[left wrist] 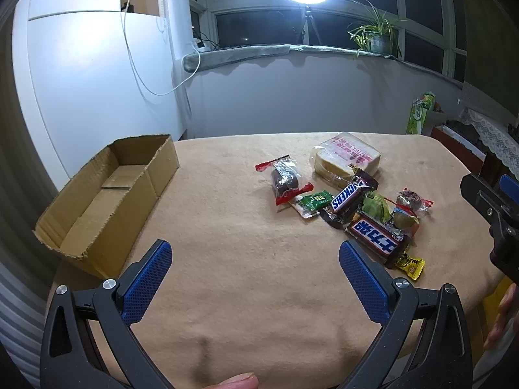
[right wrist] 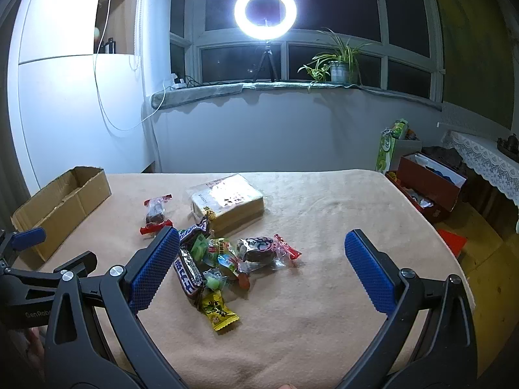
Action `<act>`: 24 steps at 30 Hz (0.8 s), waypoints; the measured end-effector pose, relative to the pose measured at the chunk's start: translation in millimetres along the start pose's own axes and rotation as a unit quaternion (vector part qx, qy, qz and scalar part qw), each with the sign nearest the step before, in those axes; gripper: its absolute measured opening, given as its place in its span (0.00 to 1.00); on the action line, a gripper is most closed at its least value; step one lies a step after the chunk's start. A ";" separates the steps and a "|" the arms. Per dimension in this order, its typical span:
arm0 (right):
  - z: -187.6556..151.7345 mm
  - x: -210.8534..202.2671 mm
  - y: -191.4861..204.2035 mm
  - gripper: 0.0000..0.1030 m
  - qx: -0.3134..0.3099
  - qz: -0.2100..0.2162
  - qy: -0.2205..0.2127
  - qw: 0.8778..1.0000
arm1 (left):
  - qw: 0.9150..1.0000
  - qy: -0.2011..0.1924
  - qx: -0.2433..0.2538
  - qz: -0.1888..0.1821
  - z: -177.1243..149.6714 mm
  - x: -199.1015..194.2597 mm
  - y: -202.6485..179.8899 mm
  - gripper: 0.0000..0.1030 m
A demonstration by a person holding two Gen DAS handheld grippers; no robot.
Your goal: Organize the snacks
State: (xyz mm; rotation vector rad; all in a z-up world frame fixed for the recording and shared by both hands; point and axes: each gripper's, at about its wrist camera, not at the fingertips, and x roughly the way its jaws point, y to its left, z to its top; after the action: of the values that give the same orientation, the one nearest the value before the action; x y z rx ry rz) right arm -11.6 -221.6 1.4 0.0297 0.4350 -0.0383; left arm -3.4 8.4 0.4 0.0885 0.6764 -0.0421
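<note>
Cardboard box (left wrist: pixel 107 194) at far left of the surface (left wrist: pixel 246 291), open-topped, nothing visible inside. Left gripper (left wrist: pixel 256 256) spread wide, empty, over bare cloth between the box and the snacks. Centre-right: snack pile (left wrist: pixel 366 214) — red-ended wrapped sweet (left wrist: pixel 285 180) slightly apart, green packet (left wrist: pixel 313 202), two Snickers bars (left wrist: pixel 348 198) overlapping, yellow candy (left wrist: pixel 412 264) nearest, bagged bread (left wrist: pixel 345 159) behind. Right gripper (right wrist: pixel 262 256) also fully released, holding nothing, poised just above the pile.

Risks, as I judge them: wrappers overlap, so closing on one bar may drag or lift a neighbour; slick foil could slip from the pads; bread may squash under a hard squeeze; the box is well apart from the pile, so a loose grip could drop an item in transit.
</note>
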 end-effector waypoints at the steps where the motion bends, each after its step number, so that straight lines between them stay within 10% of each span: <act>1: 0.6 0.2 0.5 1.00 -0.001 0.000 0.000 1.000 | 1.000 0.000 -0.001 0.000 0.0 0.0 0.2 1.00; 24: 4.6 -0.2 6.3 1.00 -0.010 -0.002 -0.002 1.000 | 1.000 -0.001 -0.004 0.002 1.9 -0.9 4.8 1.00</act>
State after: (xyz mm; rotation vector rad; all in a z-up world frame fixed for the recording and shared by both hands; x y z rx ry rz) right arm -9.6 -215.5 5.7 0.0092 0.4313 -0.0370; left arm -2.6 13.0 2.8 0.0816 0.6746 -0.0349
